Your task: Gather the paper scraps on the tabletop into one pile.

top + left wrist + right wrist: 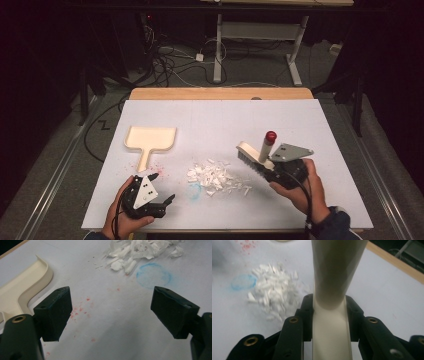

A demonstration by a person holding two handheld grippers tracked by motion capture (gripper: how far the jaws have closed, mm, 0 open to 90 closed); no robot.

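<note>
Two grippers flank white scraps (216,176) at centre: the left gripper (160,191), jaws spread, lies below the dustpan (149,140), while the right gripper (270,167) clamps the brush (254,154) at right.

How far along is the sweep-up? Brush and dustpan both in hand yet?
Done: the right gripper is shut on the brush, lifted beside the pile. In hand: the left gripper is open near the dustpan handle, not gripping it. Left: the white scraps lie unswept on the table, and the dustpan lies flat away from them.
</note>
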